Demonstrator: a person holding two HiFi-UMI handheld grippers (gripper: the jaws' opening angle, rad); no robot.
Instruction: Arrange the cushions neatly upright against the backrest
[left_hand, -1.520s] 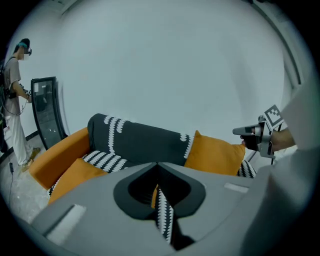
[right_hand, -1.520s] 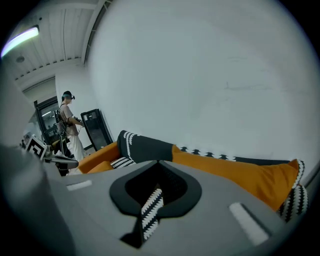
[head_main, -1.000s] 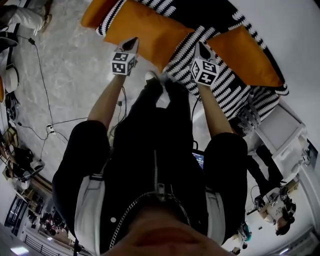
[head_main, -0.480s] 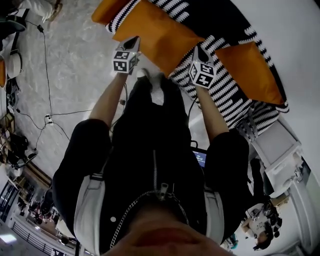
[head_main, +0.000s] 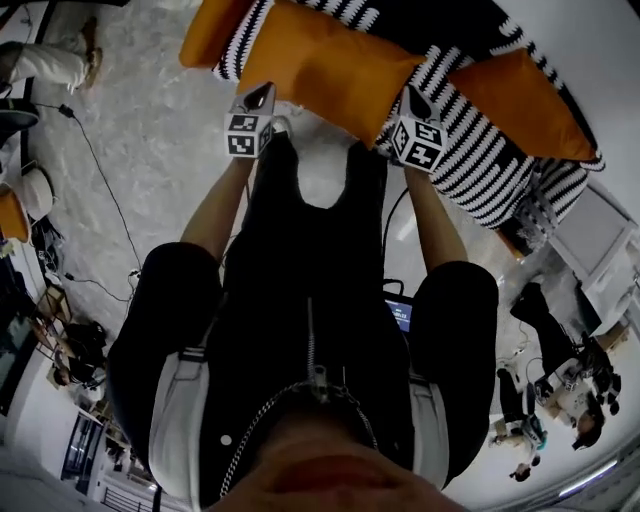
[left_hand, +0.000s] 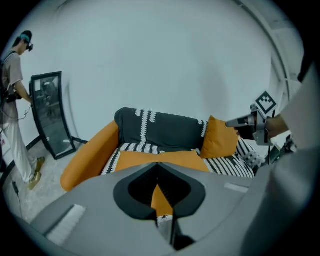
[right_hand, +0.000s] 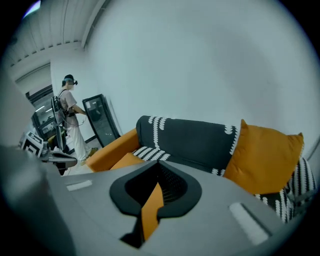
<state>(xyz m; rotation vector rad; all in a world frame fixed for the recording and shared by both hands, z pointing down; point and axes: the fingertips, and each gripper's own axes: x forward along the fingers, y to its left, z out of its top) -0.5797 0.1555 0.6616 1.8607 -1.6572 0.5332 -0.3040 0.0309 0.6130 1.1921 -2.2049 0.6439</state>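
Both my grippers are clenched with nothing in them. My left gripper (head_main: 260, 97) hangs just off the front edge of the flat cushion (head_main: 330, 55), which lies on the striped seat (head_main: 480, 165). My right gripper (head_main: 412, 100) is over that cushion's right corner. The second cushion (right_hand: 262, 157) stands at the sofa's right end, leaning on the black backrest (left_hand: 160, 131). The orange armrest (left_hand: 90, 155) closes the left end. Cables (head_main: 100, 190) trail across the floor behind me. A person (left_hand: 12, 100) stands by a glass panel (left_hand: 50, 112) to the left of the sofa.
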